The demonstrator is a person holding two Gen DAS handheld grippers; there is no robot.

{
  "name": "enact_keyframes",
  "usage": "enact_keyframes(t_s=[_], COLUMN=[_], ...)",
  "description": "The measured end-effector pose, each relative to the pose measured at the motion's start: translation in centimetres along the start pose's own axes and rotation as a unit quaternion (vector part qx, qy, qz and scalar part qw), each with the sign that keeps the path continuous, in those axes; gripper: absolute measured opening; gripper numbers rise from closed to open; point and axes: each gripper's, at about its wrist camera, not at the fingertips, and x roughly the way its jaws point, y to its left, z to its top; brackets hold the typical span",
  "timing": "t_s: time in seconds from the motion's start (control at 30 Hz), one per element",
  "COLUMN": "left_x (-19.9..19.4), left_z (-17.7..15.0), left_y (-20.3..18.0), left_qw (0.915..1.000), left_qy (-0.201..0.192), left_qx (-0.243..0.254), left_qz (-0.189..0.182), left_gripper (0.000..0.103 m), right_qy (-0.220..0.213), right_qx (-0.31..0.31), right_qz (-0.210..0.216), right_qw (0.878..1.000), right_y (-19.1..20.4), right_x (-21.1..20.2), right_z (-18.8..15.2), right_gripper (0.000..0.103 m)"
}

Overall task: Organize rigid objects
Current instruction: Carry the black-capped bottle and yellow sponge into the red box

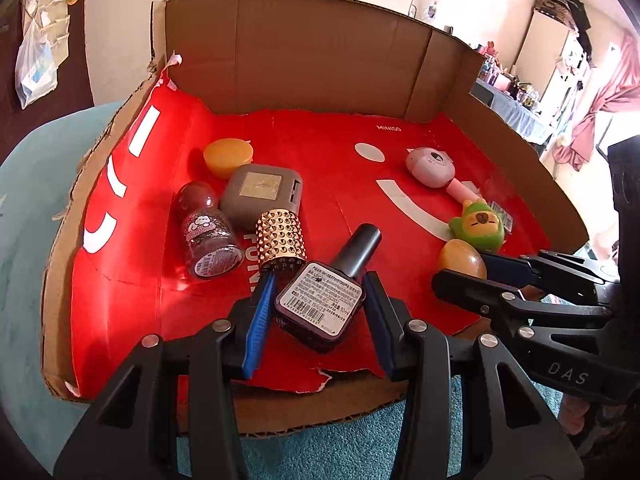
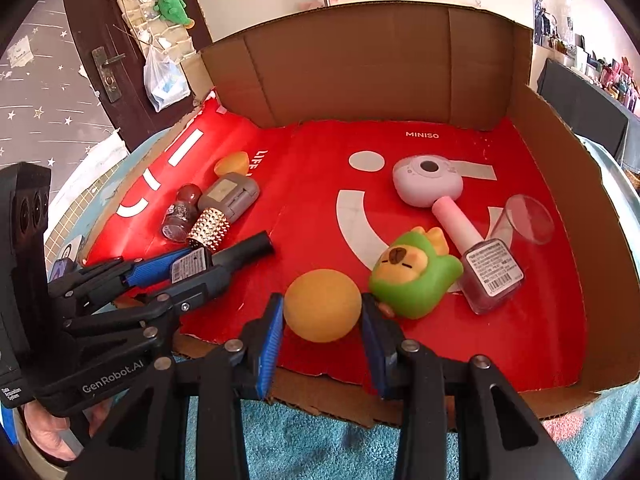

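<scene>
A dark nail polish bottle point(image 1: 320, 304) with a black cap and a barcode label sits between the blue pads of my left gripper point(image 1: 320, 284), which is shut on it just over the red floor of the box. The same grip shows at the left of the right wrist view, left gripper point(image 2: 204, 266) on the bottle point(image 2: 192, 264). My right gripper point(image 2: 322, 300) is shut on an orange ball point(image 2: 322, 306) near the box's front edge. In the left wrist view the right gripper point(image 1: 462, 270) and ball point(image 1: 460, 260) are at the right.
An open cardboard box point(image 1: 304, 64) lined with red paper holds a yellow lid point(image 1: 228, 157), grey compact point(image 1: 262, 194), glitter bottle point(image 1: 206, 232), gold studded tube point(image 1: 280, 240), green toy point(image 2: 414, 276), lilac camera toy point(image 2: 424, 180), pink polish bottle point(image 2: 490, 276) and clear cup point(image 2: 526, 220).
</scene>
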Motion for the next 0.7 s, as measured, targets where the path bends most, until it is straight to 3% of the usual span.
enact_keyframes(t_s=[0.23,0.7], left_x=[0.24,0.25], left_z=[0.19,0.18], left_y=[0.02,0.0], left_qw=[1.0,1.0], left_qy=[0.0,0.0], left_qx=[-0.001,-0.002], left_qz=[0.004,0.004], left_gripper=[0.042,0.042], right_qy=[-0.008,-0.006], right_qx=[-0.016,-0.007], right_qz=[-0.032,-0.03], right_qw=[0.999,0.999], right_y=[0.27,-0.09], right_x=[0.35,0.9], right_z=[0.17,0.37], right_gripper=[0.04,0.04])
